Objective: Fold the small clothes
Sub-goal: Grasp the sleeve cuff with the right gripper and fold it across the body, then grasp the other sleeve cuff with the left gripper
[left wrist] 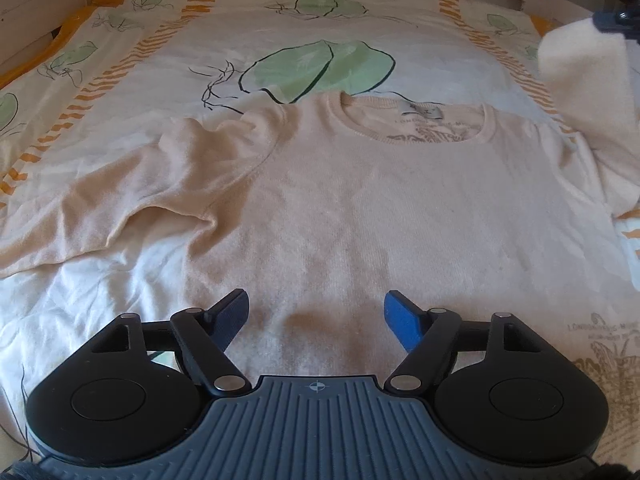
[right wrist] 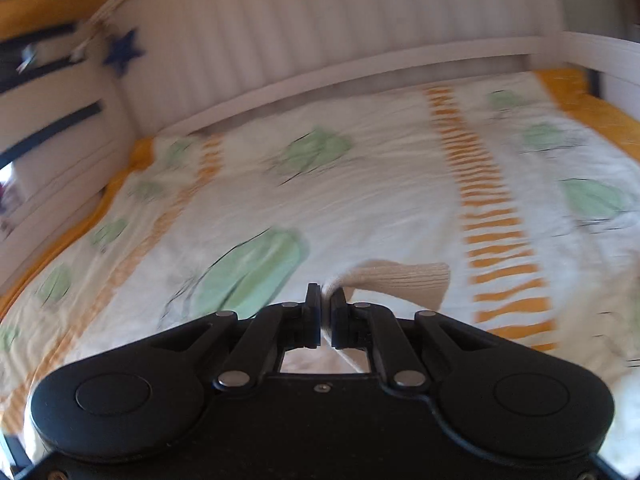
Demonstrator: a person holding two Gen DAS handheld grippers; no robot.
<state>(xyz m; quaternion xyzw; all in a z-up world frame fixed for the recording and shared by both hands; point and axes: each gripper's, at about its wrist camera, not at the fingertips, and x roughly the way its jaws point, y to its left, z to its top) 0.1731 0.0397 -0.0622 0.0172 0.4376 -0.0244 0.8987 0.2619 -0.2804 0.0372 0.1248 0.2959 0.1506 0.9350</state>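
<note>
The right gripper [right wrist: 326, 312] has its jaws pinched narrow on the ribbed cuff [right wrist: 404, 280] of a sleeve [left wrist: 580, 92], which fans out just past the fingertips and hangs raised above the bed; only a thin edge of knit sits between the pads, so the likeliest failure is the cuff sliding out if the pull turns sharp, since soft wool gives little to bite on. The view is blurred, which suggests quick motion, and a fast swing could also drag the shoulder and skew the whole sweater [left wrist: 360, 200]. The left gripper [left wrist: 316, 320] hovers with jaws wide and empty over the hem, which lies directly beneath and just ahead of its fingertips; with nothing pinning the body, the garment may creep toward the right gripper as the sleeve is carried across. The sweater is a pale peach fine knit, matte and slightly fuzzy, flat on its back with a round ribbed neckline and a label beyond the left jaws. Its other sleeve [left wrist: 120, 200] lies rumpled out to the left and may fold unevenly. Under everything is a thin, wrinkled cover [left wrist: 320, 20] with green leaves and orange stripes, loose enough to bunch.
</note>
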